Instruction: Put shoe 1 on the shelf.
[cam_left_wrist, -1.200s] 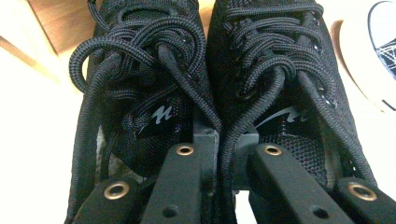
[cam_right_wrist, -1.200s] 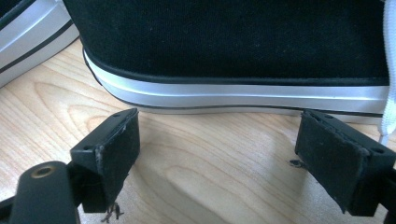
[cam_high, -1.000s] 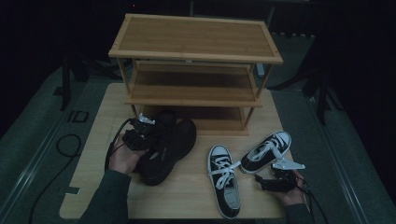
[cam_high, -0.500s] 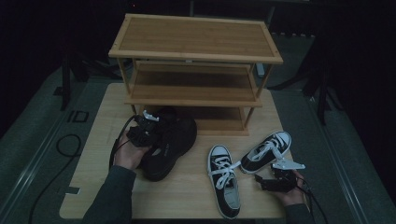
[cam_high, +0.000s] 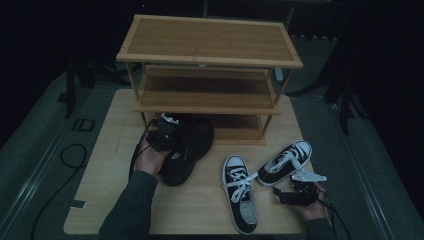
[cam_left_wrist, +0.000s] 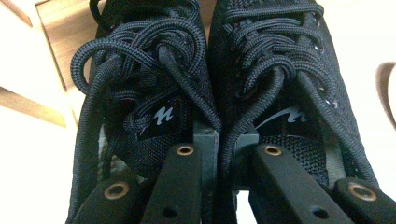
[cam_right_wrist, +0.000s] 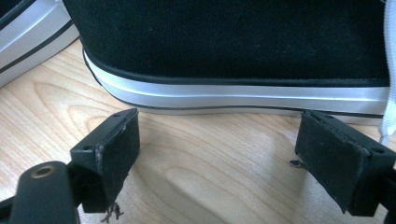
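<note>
A pair of black lace-up shoes (cam_high: 192, 145) rests at the front of the wooden rack's (cam_high: 210, 55) lowest shelf, toes pointing under it. My left gripper (cam_high: 165, 132) is shut on them. In the left gripper view its jaws pinch the two inner collars of the black shoes (cam_left_wrist: 154, 93) together, gripper (cam_left_wrist: 229, 154). Two black-and-white sneakers lie on the table, one (cam_high: 240, 192) at the centre front, the other (cam_high: 285, 162) angled to its right. My right gripper (cam_high: 295, 192) sits open just in front of that right sneaker (cam_right_wrist: 233, 42), gripper (cam_right_wrist: 229, 158), with nothing between its pads.
The three-tier wooden rack stands at the back of the light wooden table (cam_high: 110, 165); its middle and top shelves carry nothing. A black cable (cam_high: 70, 155) loops on the floor to the left. The second sneaker's sole (cam_right_wrist: 28, 32) shows at the upper left of the right gripper view.
My left hand has carried the black shoes away from me and slightly right, toward the rack's bottom shelf. The right gripper and both sneakers have stayed put.
</note>
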